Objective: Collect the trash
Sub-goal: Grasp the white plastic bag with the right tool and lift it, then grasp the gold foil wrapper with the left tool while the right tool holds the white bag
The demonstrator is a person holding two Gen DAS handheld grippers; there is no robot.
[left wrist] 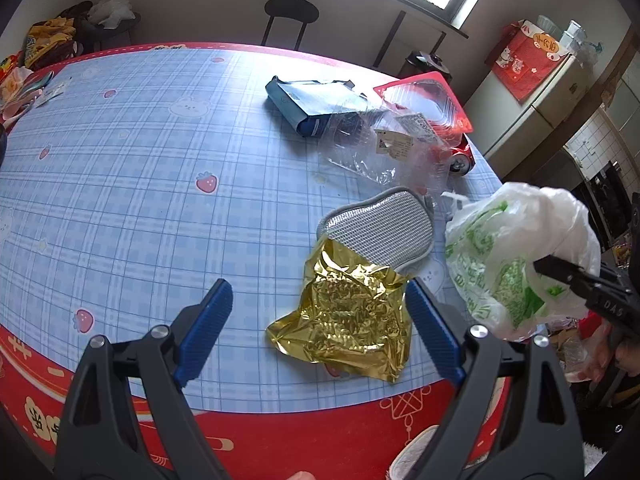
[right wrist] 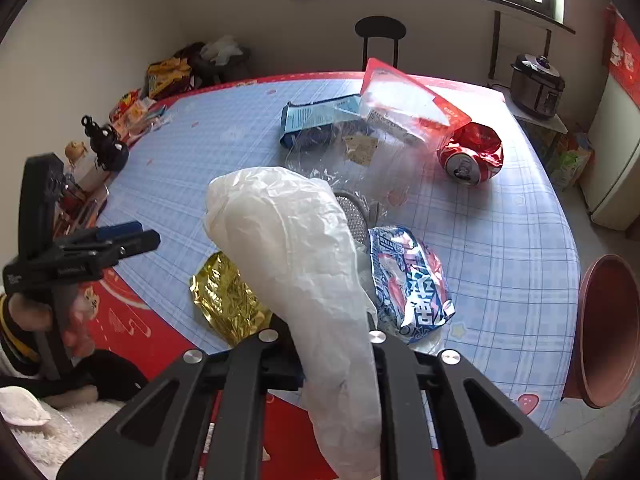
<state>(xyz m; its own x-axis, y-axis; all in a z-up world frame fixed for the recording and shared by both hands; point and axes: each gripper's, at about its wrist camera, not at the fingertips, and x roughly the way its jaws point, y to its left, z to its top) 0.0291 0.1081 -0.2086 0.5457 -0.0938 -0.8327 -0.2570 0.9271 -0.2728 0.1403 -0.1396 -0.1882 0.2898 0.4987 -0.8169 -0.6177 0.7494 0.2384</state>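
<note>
My right gripper [right wrist: 334,344] is shut on a white plastic bag [right wrist: 296,264] with green print, held above the table's near edge; it also shows in the left wrist view [left wrist: 516,256]. My left gripper [left wrist: 320,312] is open and empty, just left of a crumpled gold foil wrapper [left wrist: 344,312], which also shows in the right wrist view [right wrist: 224,300]. On the table lie a grey scrubbing pad [left wrist: 384,228], a blue-white snack wrapper [right wrist: 412,276], a crushed red can [right wrist: 472,152], a blue packet [left wrist: 312,104], clear film [left wrist: 376,152] and a red-edged plastic tray [left wrist: 424,100].
The table wears a blue checked cloth [left wrist: 140,168] with a red border. Snack packets [right wrist: 160,80] lie at its far left corner. A black stool [left wrist: 290,16] stands behind, a fridge [left wrist: 536,116] to the right, a brown bin [right wrist: 608,344] at the table's right.
</note>
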